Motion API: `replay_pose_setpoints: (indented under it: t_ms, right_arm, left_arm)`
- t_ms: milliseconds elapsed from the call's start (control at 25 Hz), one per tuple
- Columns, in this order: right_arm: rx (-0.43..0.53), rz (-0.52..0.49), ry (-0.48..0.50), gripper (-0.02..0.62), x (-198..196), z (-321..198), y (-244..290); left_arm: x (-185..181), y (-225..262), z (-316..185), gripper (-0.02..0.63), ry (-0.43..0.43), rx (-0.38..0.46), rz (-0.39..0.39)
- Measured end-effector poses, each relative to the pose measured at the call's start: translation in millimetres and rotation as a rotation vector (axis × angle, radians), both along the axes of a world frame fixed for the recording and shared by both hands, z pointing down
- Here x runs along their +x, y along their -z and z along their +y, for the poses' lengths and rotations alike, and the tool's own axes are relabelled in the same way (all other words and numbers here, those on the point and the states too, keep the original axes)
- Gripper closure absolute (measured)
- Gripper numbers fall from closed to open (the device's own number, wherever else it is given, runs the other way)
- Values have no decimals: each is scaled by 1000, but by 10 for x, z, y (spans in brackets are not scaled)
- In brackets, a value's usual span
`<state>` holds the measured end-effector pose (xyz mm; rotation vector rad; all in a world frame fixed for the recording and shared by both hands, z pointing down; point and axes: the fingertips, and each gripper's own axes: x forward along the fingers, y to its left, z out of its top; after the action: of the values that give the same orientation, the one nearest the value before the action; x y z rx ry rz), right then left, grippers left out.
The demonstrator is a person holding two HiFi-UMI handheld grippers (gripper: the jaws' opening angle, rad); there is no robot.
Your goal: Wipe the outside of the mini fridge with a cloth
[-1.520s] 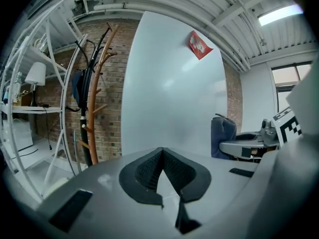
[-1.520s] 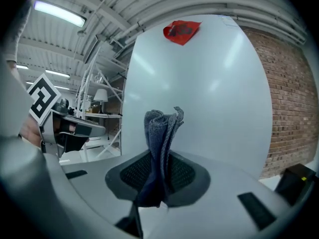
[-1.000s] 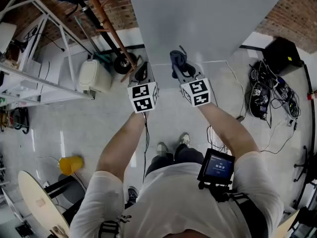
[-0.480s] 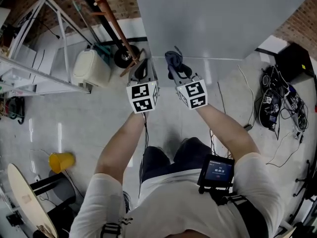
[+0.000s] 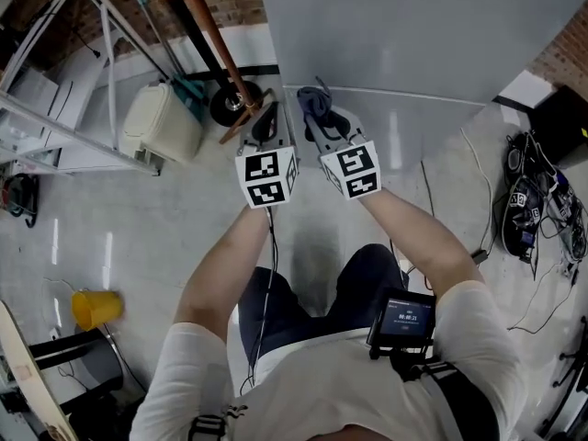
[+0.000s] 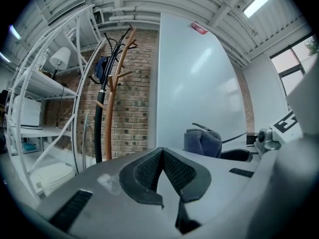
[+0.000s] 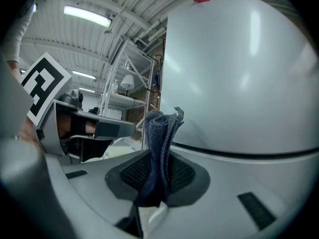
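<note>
2 grippers (image 5: 265, 119) (image 5: 318, 119), 1 cloth (image 5: 314, 99), 1 fridge (image 5: 413, 26), 1 yel. bucket (image 5: 95, 308).

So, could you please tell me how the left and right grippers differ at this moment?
The right gripper is shut on the folded blue cloth; the left gripper is shut on nothing. The right gripper angles inward toward its neighbour; the left gripper points straight ahead. Both sit side by side before the mini fridge.
</note>
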<state>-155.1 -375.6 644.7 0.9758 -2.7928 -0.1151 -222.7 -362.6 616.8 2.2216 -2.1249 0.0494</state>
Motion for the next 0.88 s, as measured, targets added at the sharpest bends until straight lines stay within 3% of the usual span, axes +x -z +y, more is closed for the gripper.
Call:
replay_pose_setpoints:
  t_ms: [480, 880]
  right_arm:
    - [141, -53, -25, 515, -185, -193, -553]
    - [107, -35, -76, 515, -186, -331, -606]
  left_arm:
    - [-74, -591, -31, 606, -15, 180, -53]
    - [-36, -622, -12, 606, -29, 182, -65]
